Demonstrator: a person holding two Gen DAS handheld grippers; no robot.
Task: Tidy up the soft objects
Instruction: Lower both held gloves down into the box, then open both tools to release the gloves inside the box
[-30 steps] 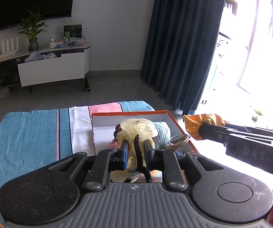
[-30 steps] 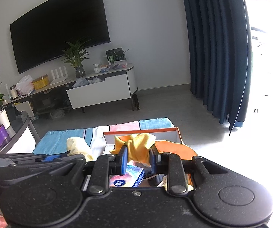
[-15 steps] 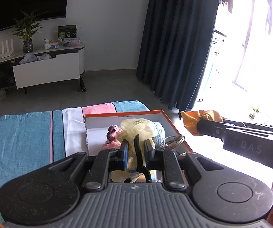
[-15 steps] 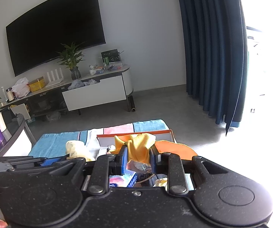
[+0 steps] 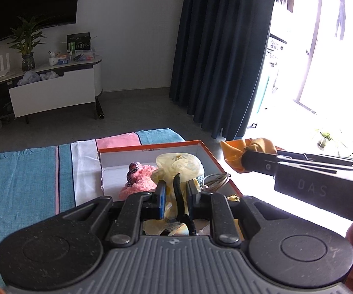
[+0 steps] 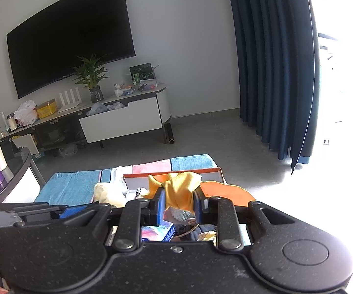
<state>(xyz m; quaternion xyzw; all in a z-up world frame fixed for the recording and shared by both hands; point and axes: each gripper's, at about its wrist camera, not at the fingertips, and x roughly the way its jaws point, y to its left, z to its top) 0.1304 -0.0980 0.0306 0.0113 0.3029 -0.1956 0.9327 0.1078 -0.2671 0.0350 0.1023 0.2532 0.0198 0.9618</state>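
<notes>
The pale yellow cloth [image 5: 178, 169] sits at the lower centre of the left wrist view, pinched between the two fingers of the left tool [image 5: 175, 192], which is clenched on its lower part. Its bunched head rises above the fingertips, so its long axis runs roughly upright and away from the camera, toward the orange-rimmed box [image 5: 202, 148] behind it. A black cord [image 5: 178, 196] also runs up between the fingers. Held this way, the cloth appears lifted over the box rather than lying in it, probably so that it can be set down or sorted without dragging on the other contents.

In the right wrist view the orange-yellow cloth [image 6: 180, 188] is gripped the same way by the right tool [image 6: 179, 199], its jaws closed on the fabric, with loose folds fanning up and to both sides. From the left wrist view this tool [image 5: 245, 160] reaches in from the right edge, and its cloth points leftward toward the box rim, just beside it.

Inside the box, left of the yellow cloth, lie a pink fluffy item [image 5: 138, 180] and a small checkered piece [image 5: 133, 167]; a wire ring [image 5: 216, 178] rests at the right wall. The box stands on a blue, white and pink striped cloth [image 5: 29, 178] covering the counter.
</notes>
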